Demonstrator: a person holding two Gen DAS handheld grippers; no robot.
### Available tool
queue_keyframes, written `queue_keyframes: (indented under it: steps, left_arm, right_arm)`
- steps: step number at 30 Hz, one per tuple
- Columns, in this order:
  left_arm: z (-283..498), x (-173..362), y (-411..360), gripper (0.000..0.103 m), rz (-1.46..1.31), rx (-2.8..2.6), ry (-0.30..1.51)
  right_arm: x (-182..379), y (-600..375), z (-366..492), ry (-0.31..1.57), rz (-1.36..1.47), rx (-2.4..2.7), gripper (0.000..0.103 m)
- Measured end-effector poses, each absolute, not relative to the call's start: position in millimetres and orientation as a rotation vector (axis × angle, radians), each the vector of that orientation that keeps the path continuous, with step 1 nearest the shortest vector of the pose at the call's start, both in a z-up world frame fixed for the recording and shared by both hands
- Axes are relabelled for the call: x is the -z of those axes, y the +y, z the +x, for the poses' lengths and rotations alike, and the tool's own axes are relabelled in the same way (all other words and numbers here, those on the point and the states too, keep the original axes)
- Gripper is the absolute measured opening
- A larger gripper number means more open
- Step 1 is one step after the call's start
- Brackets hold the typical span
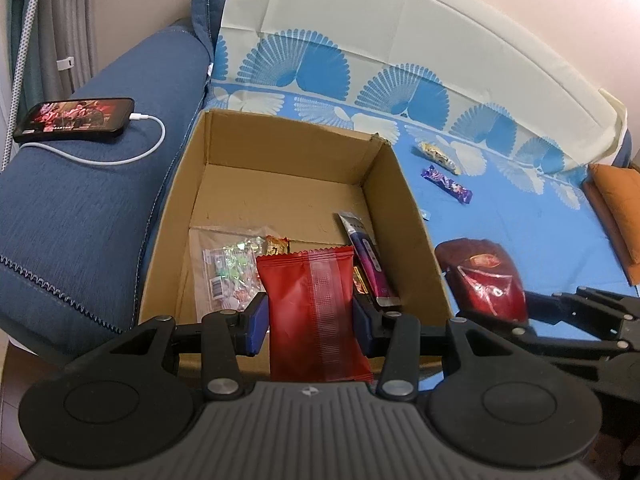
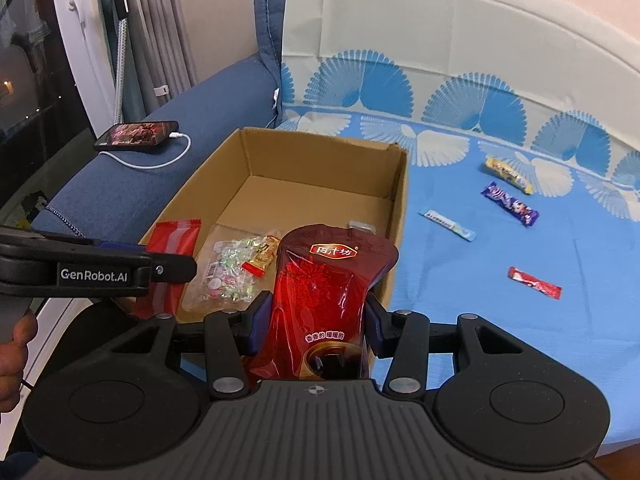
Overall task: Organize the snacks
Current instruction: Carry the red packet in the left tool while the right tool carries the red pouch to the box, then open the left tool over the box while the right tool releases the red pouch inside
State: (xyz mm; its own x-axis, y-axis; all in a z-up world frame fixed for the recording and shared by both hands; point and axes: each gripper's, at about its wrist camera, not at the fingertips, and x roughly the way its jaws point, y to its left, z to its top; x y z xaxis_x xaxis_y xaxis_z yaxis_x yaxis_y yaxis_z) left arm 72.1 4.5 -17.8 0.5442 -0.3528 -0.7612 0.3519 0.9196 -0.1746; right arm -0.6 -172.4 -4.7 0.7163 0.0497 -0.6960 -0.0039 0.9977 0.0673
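Step in hand: we carry two snacks to the cardboard box [image 2: 400, 184], one in each gripper; neither is released yet.
Left gripper [image 1: 310, 318]: its pads pinch a red packet [image 1: 316, 312] by its sides, and the packet stands upright between them, over the near wall of the box.
Right gripper [image 2: 318, 320]: its pads clamp a glossy dark-red pouch [image 2: 332, 280], which juts forward and up past the fingertips, at the near right corner of the box.
Box contents: ahead of the left gripper, on the box floor, lie a clear bag of candies [image 1: 228, 272], a small orange packet [image 1: 278, 245] and a purple packet [image 1: 366, 256] leaning on the right wall; the far half looks bare.
Still outside: on the blue sheet [image 2: 520, 340], ahead and right of the right gripper, we see a yellow bar [image 2: 508, 174], a purple bar [image 2: 510, 204], a pale blue stick [image 2: 448, 224] and a red stick [image 2: 534, 282].
Next move: we judge each gripper should go forward past the near wall, dip into the box, then spread its pads over bare floor.
Care: the two grippers sit close side by side, so we would release one at a time.
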Motion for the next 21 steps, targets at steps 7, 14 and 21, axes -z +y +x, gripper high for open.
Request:
queue_keyframes:
  steps: [7,14,21]
  left_arm:
    - [102.2,25.6,-3.5,0.049,0.005,0.383,0.926]
    - [138.4,33.9,-15.7,0.049,0.021,0.352,0.933]
    - [175.2,47.0,-24.3,0.049,0.035,0.325,0.943]
  right_arm:
    - [19.7,-179.9,27.8,0.808,0.088,-0.043,0.05]
    - [34.0,-185.5,62.8,0.829,0.102,-0.067,0.051]
    - [41.0,-186.6,101.4,0.823,0.085,-0.095,0.051]
